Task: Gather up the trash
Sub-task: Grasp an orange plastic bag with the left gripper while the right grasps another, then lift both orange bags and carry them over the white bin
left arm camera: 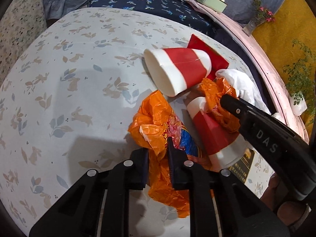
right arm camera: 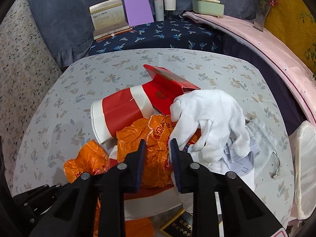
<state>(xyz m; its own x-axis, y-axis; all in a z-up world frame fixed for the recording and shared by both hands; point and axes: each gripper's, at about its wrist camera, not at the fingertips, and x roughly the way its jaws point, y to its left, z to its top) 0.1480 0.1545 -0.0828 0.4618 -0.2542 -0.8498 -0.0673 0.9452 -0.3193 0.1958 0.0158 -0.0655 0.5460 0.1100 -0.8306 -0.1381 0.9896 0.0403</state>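
A crumpled orange plastic bag [left arm camera: 158, 118] lies on the table with two red-and-white paper cups [left arm camera: 177, 69] [left arm camera: 213, 134], a red box [left arm camera: 209, 53] and a white glove [left arm camera: 241, 85]. My left gripper [left arm camera: 158, 152] is shut on the bag's near edge. My right gripper [right arm camera: 158, 146] has its jaws partly apart around the bag's other edge [right arm camera: 152, 138]; its arm [left arm camera: 266, 138] crosses the left wrist view. The glove [right arm camera: 209, 116], one cup [right arm camera: 120, 110] and the box [right arm camera: 167, 85] lie just ahead.
The table has a rabbit-print cloth [left arm camera: 69, 79]. Crumpled papers [right arm camera: 239, 158] and a grey drawstring pouch [right arm camera: 264, 136] lie at the right. Books [right arm camera: 108, 17], bottles [right arm camera: 169, 4], a green box [right arm camera: 209, 7] and a flower vase [right arm camera: 261, 13] stand behind.
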